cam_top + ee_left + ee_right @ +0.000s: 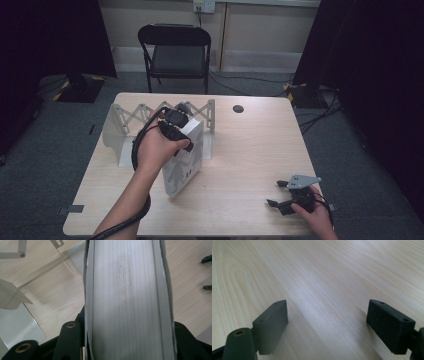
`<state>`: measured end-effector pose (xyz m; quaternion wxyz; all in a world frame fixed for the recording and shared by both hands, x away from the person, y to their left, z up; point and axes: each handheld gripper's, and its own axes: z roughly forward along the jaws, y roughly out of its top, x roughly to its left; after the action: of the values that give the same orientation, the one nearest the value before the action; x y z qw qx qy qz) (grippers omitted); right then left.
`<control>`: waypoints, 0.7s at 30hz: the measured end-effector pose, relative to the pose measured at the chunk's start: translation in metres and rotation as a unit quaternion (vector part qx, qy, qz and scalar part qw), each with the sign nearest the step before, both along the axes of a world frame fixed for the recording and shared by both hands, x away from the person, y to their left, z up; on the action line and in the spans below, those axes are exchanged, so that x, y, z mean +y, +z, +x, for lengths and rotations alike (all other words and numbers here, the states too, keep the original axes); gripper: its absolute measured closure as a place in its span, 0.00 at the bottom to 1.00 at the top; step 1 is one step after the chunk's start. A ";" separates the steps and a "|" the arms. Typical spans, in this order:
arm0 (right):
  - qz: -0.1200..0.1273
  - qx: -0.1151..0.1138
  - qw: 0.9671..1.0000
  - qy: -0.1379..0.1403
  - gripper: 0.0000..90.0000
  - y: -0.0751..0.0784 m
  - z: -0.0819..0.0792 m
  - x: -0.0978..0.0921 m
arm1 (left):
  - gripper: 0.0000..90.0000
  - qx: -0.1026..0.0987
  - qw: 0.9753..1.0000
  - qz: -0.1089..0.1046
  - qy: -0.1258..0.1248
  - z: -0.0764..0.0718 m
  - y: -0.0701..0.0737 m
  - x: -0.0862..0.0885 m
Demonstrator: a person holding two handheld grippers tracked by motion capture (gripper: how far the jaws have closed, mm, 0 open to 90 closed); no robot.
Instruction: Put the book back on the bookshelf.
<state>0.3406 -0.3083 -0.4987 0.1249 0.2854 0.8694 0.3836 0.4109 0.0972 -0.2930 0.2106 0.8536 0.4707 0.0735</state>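
Pale wooden tabletop (pixel 250 150): left gripper (pixel 175 125) jaws clamp thick white hardcover book (pixel 184 167) across its page block; rigid, heavy, grip near spine. Right gripper (pixel 292 197) jaws apart.

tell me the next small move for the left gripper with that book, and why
Probably carry the book a little farther toward the rack and slot it in upright. The left gripper is clamped on the book's upper edge, the book stands on the table just in front of the rack, and the right gripper rests open and apart.
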 end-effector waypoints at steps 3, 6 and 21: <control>0.000 0.000 1.000 0.000 0.19 0.000 0.000 0.000 | 0.59 0.003 1.000 0.002 0.002 0.002 -0.001 0.000; 0.000 0.000 1.000 0.000 0.19 0.000 0.000 0.000 | 0.59 0.001 1.000 0.001 0.008 0.003 -0.002 0.000; 0.000 0.001 1.000 0.000 0.19 0.000 0.000 0.000 | 0.59 0.004 0.999 0.003 0.031 0.012 -0.002 0.001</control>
<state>0.3406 -0.3083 -0.4986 0.1242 0.2856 0.8695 0.3834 0.4233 0.0982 -0.2952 0.2041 0.8393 0.4979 0.0779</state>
